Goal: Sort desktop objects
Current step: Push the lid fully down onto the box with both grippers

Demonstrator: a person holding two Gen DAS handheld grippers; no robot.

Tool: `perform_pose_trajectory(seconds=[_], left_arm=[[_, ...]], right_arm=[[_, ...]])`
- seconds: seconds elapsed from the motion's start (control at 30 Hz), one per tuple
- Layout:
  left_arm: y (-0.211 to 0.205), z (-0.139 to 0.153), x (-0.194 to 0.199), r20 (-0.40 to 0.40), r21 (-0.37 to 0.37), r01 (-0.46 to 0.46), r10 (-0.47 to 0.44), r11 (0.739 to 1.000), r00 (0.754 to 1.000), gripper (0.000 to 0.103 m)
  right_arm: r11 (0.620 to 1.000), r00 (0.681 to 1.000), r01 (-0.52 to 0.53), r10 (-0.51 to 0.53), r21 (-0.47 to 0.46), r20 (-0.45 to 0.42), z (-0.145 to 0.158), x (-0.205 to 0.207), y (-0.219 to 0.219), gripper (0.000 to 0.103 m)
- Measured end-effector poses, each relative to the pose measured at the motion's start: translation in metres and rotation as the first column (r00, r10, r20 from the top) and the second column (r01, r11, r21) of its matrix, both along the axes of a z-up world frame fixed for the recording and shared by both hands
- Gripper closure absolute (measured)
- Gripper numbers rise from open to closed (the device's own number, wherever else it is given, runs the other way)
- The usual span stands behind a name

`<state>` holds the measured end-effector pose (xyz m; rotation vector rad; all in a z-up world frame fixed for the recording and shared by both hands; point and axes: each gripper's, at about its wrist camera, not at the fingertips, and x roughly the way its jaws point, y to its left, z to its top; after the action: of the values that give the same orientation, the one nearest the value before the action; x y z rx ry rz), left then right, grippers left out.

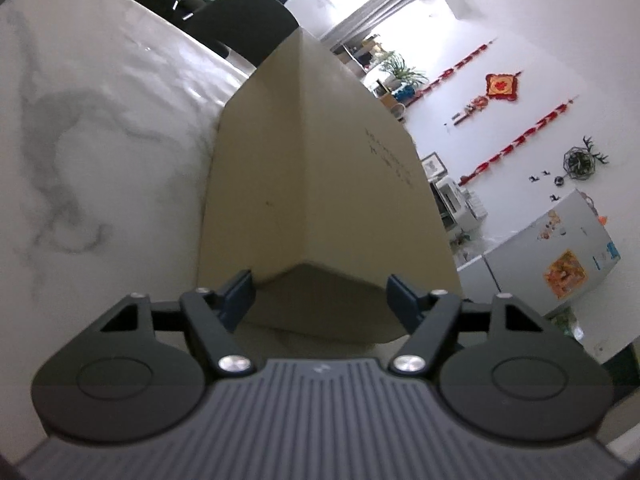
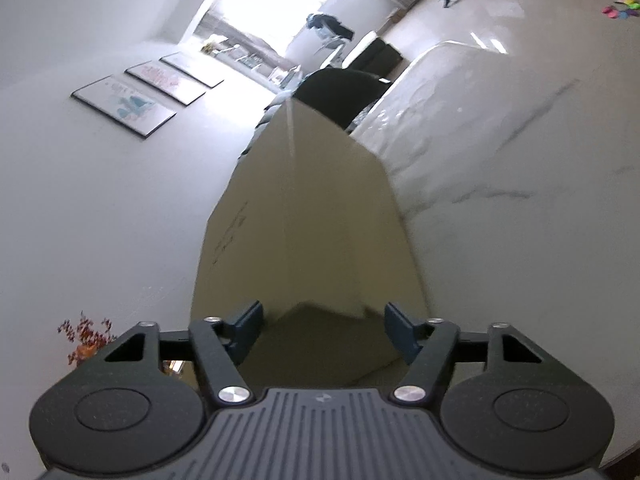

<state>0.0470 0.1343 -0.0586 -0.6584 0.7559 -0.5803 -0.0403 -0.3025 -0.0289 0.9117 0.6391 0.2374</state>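
A tan cardboard box [image 1: 320, 184] stretches away from my left gripper [image 1: 320, 296] over the marble table [image 1: 100, 140]. Its near end sits between the dark blue pads [image 1: 240, 292], which lie against its two sides. In the right wrist view the same box [image 2: 312, 232] runs ahead of my right gripper [image 2: 322, 330]. That gripper's pads [image 2: 400, 332] also rest on the box's near end, one on each side. Faint handwriting shows on one face of the box in both views. The box's underside is in shadow.
Beyond the box stands a black chair [image 1: 248, 24]. The marble table [image 2: 520, 200] spreads to the right in the right wrist view, with small bright toys [image 2: 622, 8] on the floor beyond it. A white fridge [image 1: 560, 256] and red wall decorations [image 1: 502, 86] are far off.
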Motion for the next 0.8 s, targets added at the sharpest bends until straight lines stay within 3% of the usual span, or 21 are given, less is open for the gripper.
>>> perform_pose_trajectory(seconds=[0.47, 0.8], left_arm=[[0.003, 0.025, -0.003, 0.039, -0.041, -0.005, 0.006, 0.999, 0.999, 0.032], [-0.005, 0.047, -0.004, 0.069, 0.019, -0.03, 0.029, 0.999, 0.997, 0.032]], right_arm=[[0.999, 0.997, -0.008, 0.011, -0.052, 0.072, 0.04, -0.007, 0.007, 0.039], [0.996, 0.996, -0.012, 0.019, -0.083, 0.09, 0.059, -0.006, 0.012, 0.039]])
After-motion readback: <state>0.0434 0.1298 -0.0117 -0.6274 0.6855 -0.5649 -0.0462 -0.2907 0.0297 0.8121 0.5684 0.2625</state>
